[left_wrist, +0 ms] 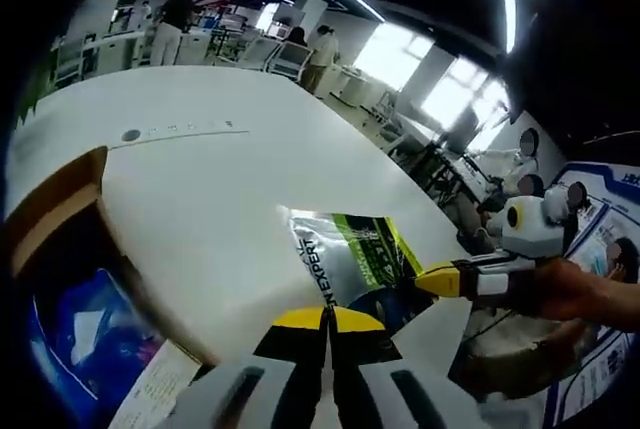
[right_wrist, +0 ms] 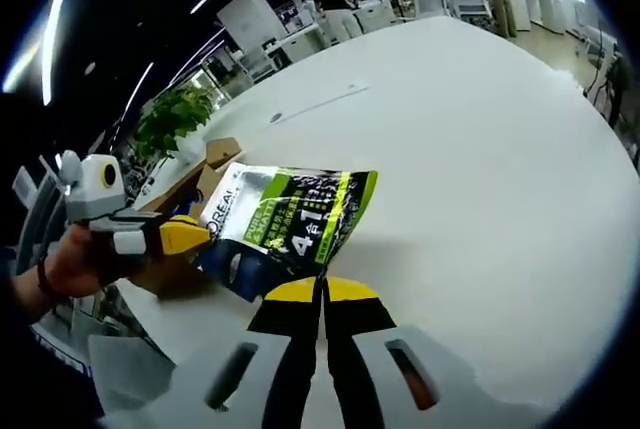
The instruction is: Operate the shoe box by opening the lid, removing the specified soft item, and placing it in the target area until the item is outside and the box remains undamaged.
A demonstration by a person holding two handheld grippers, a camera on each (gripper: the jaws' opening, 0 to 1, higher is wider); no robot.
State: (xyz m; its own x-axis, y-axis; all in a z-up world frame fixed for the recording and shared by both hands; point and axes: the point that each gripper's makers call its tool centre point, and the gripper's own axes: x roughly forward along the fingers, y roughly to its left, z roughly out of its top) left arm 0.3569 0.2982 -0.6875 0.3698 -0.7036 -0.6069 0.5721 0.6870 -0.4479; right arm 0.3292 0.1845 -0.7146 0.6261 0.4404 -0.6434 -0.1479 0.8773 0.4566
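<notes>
You pinched the pouch [right_wrist: 285, 224] with both closed grippers, left [right_wrist: 200, 234] and right [right_wrist: 322, 289], holding it above the desk [right_wrist: 480, 149], clear of the box [left_wrist: 60, 209].

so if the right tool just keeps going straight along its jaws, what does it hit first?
Most likely the green-and-silver pouch, lying on the white table right past the right tool. Its jaws look shut; depth is uncertain.

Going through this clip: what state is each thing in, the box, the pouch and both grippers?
shoe box: open, something blue inside.
pouch: outside the box, pinched at two edges.
left gripper: shut on the pouch's edge.
right gripper: shut on the pouch's edge.
</notes>
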